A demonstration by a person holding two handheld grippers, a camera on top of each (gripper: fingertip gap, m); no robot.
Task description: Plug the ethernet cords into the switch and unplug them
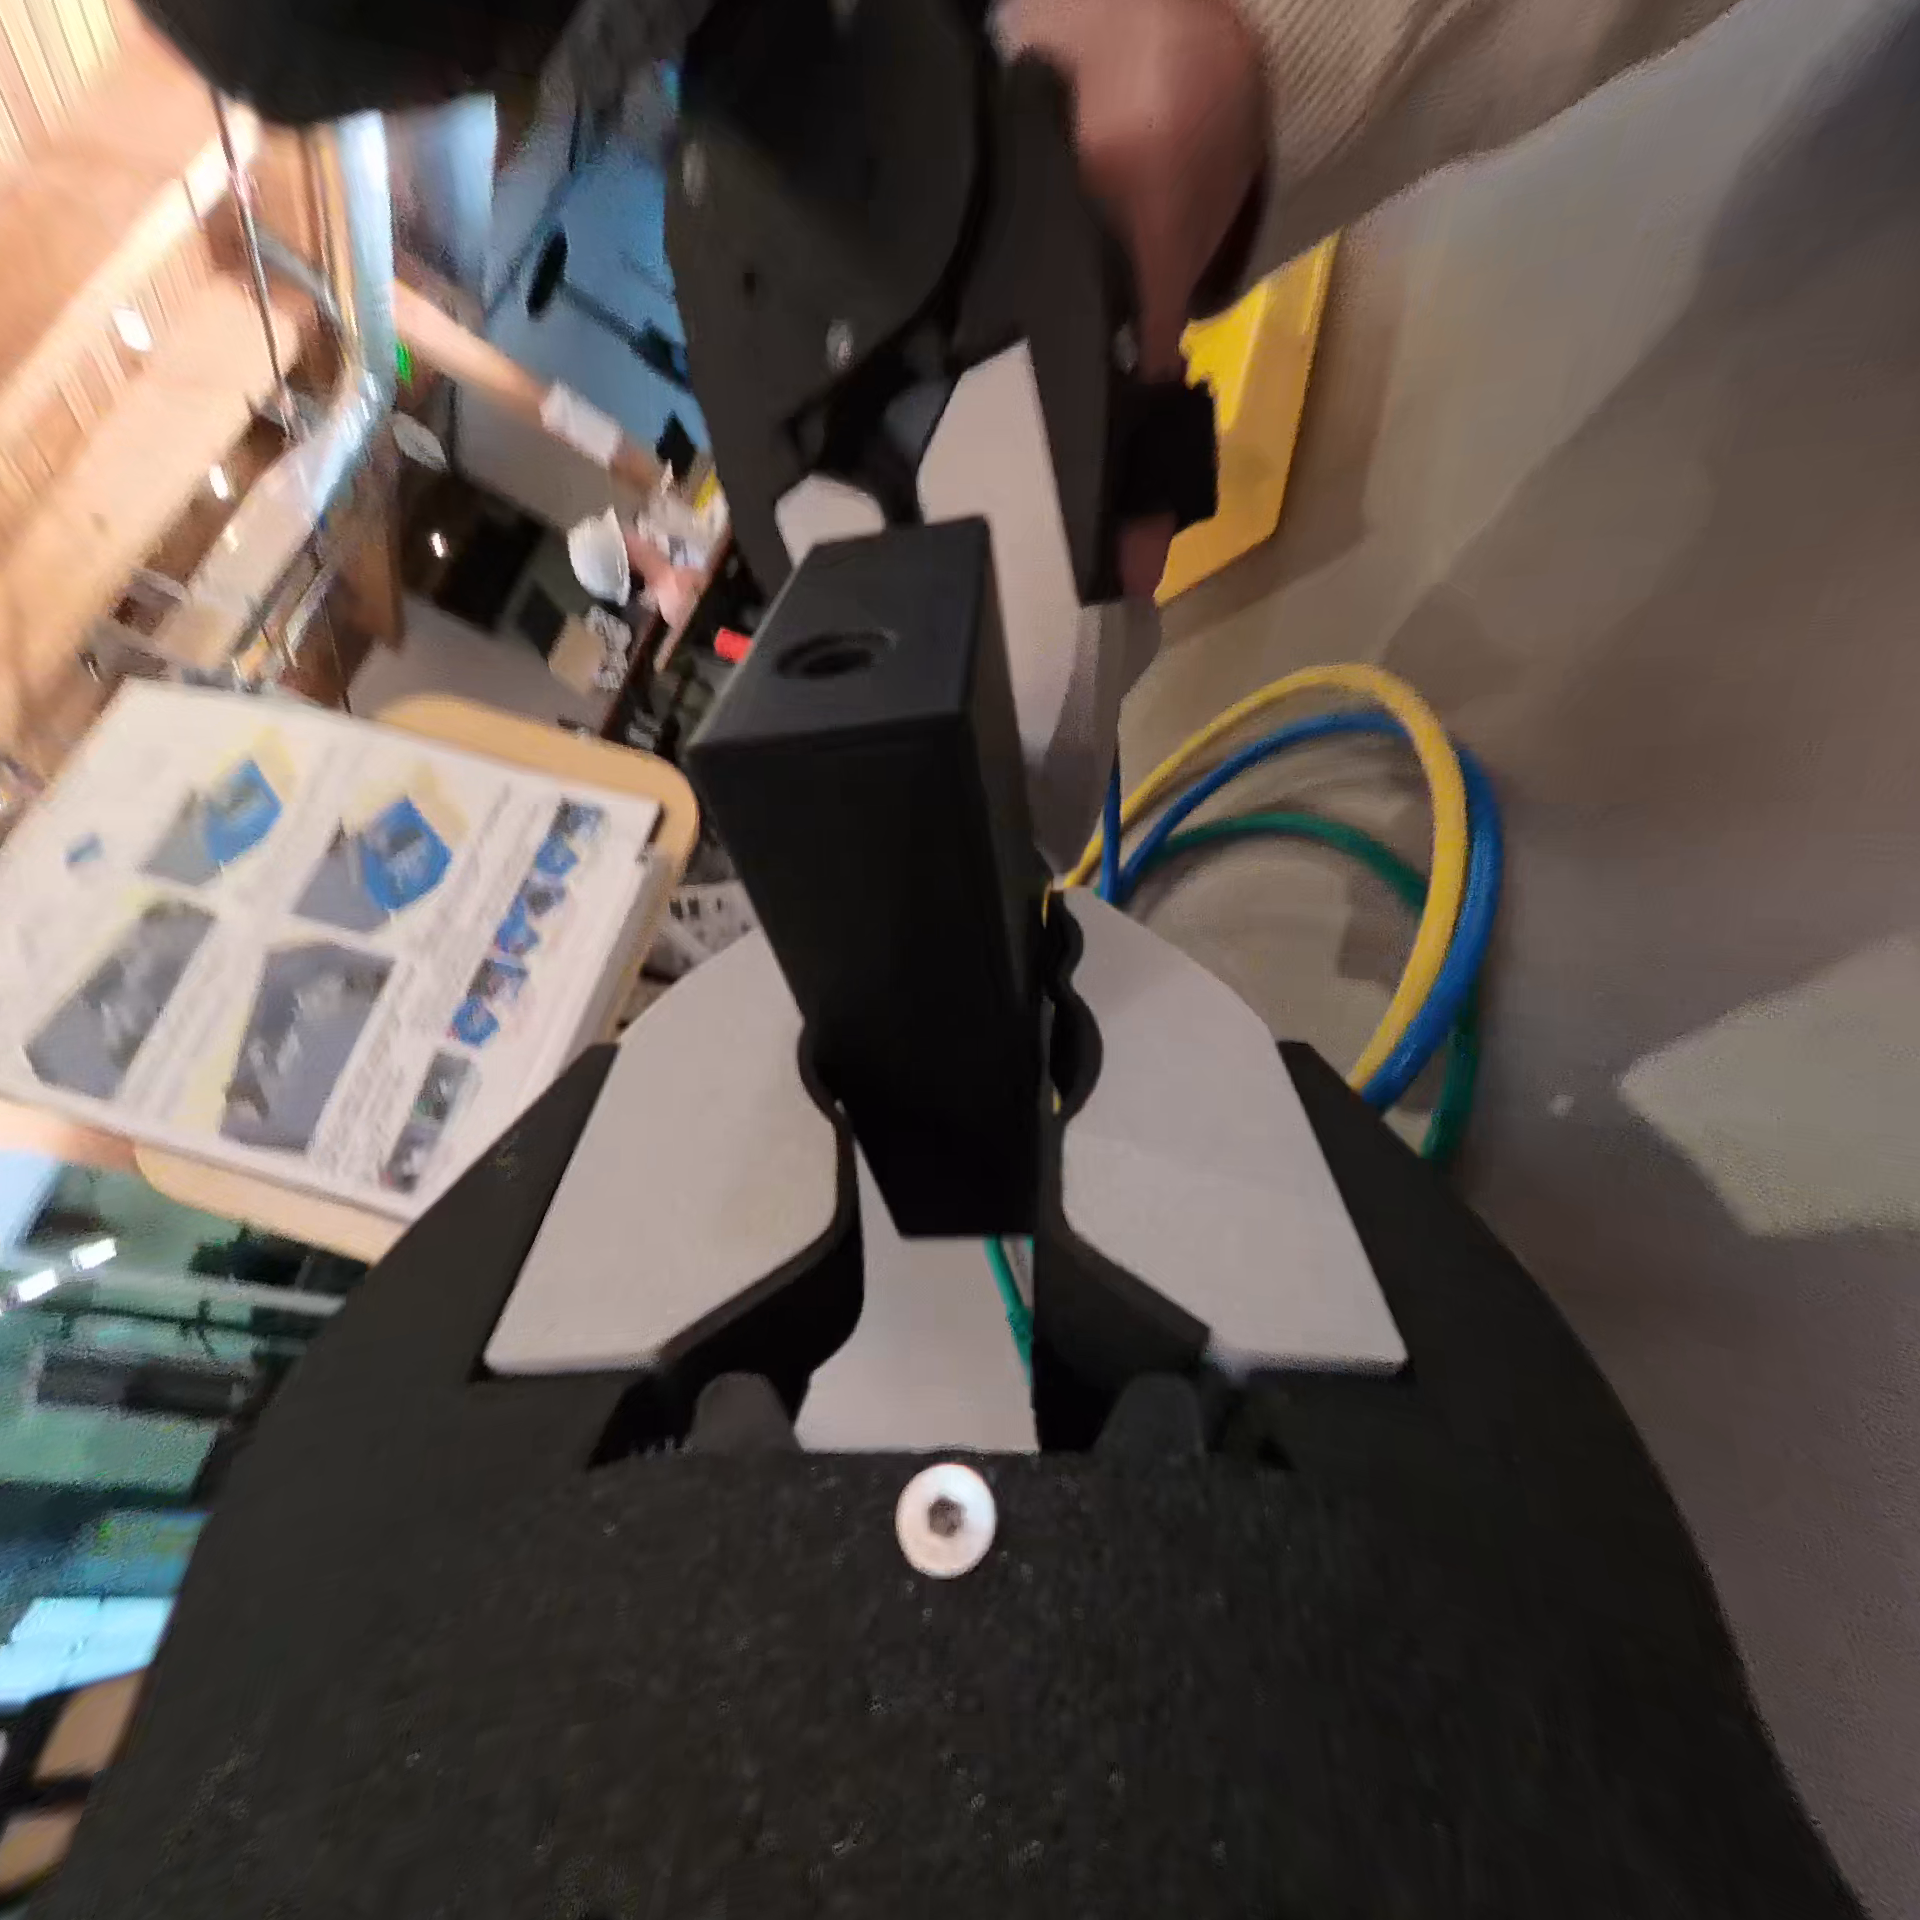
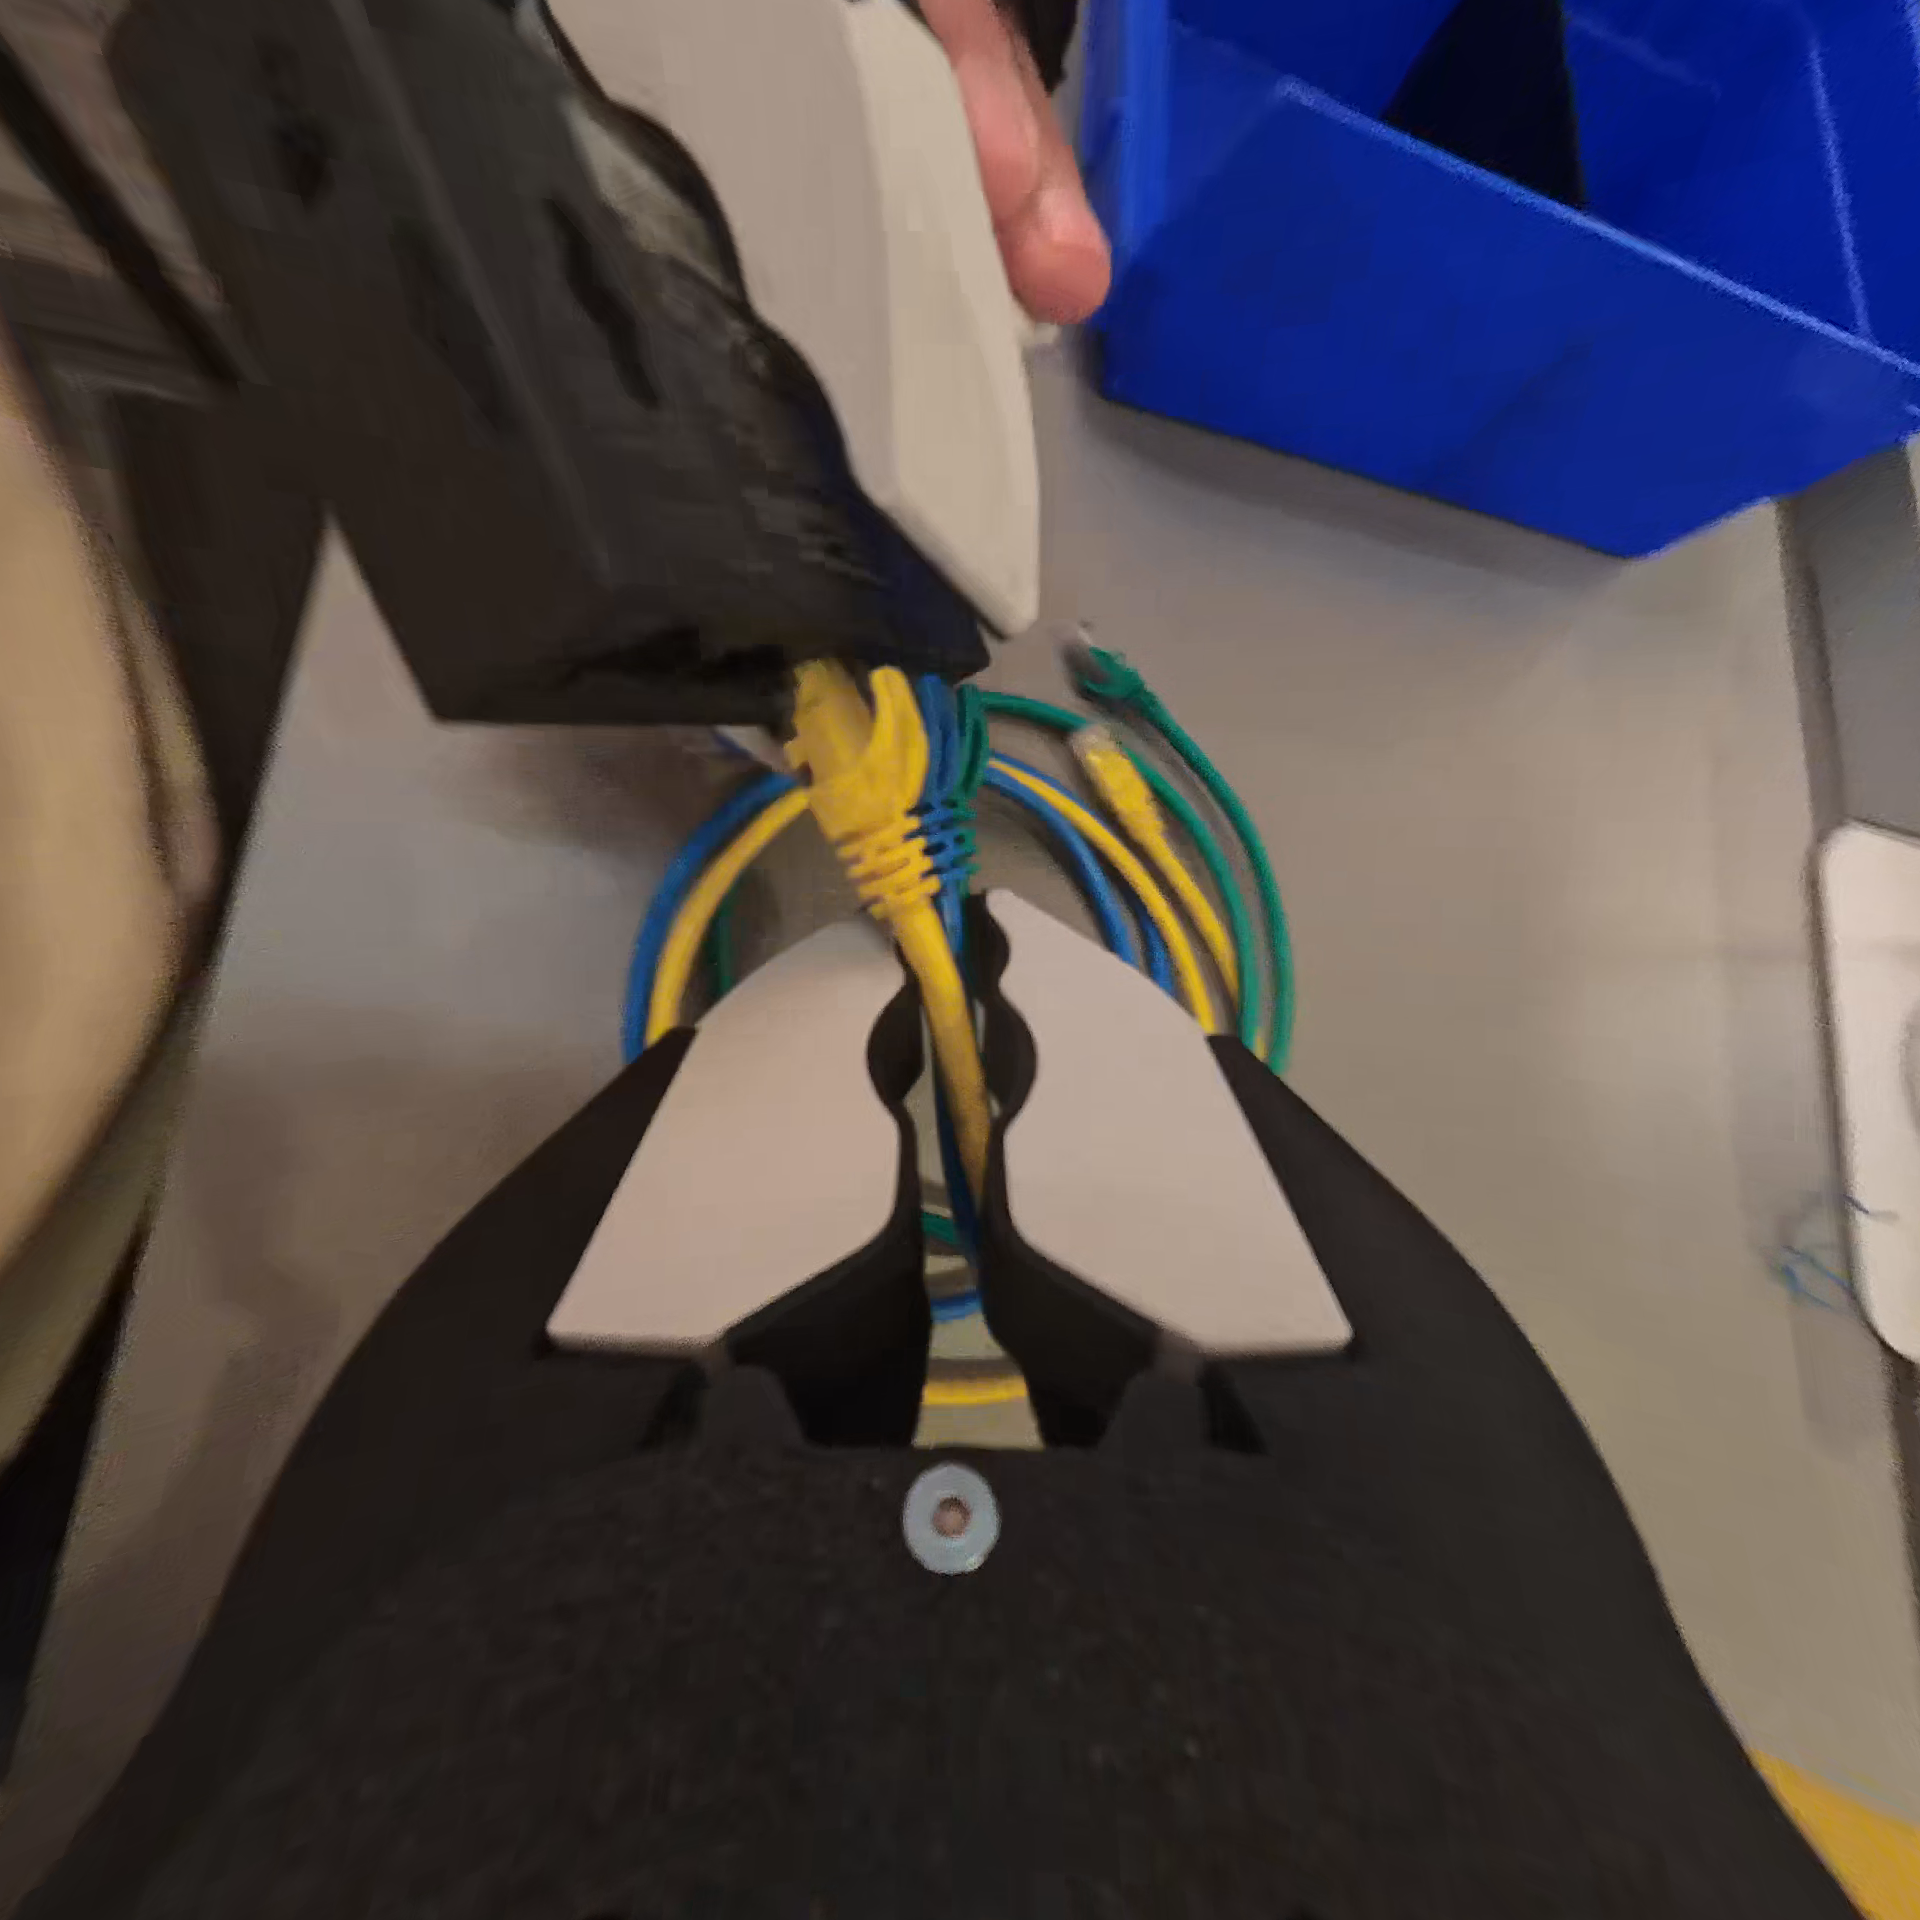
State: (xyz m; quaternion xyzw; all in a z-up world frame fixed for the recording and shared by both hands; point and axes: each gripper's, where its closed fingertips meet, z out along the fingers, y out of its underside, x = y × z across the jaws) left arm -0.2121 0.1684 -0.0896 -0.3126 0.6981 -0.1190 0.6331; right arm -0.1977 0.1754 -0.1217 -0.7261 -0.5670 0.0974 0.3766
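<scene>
Currently mid-task: black boxy plastic switch (image 1: 883, 883) clamped between left gripper (image 1: 951, 997) fingers, lifted off grey desk (image 1: 1662, 727). Three cords plugged into switch end: yellow ethernet cord (image 2: 873, 800), blue ethernet cord (image 2: 940, 821), green ethernet cord (image 2: 971, 790), booted plugs side by side. Right gripper (image 2: 951, 966) fingers nearly together around yellow cord just below its boot, blue strand also running in the gap; firm pinch or loose, cannot tell through blur. Free ends lying on desk: loose yellow plug (image 2: 1117, 790) and loose green plug (image 2: 1112, 675), near the loops, unplugged.

Handling, judged: cords light, soft, springy, likely to slip if pulled by the jacket; better hold on ribbed boot close to switch, latch tab needing a press for release. Switch light, rigid, smooth-sided, may twist in grip when tugged.

Containers: blue plastic bin (image 2: 1455, 343) on desk beyond cords, interior dark, contents not visible. Yellow plastic bin (image 1: 1247, 416) behind right gripper in left view, contents hidden.
</scene>
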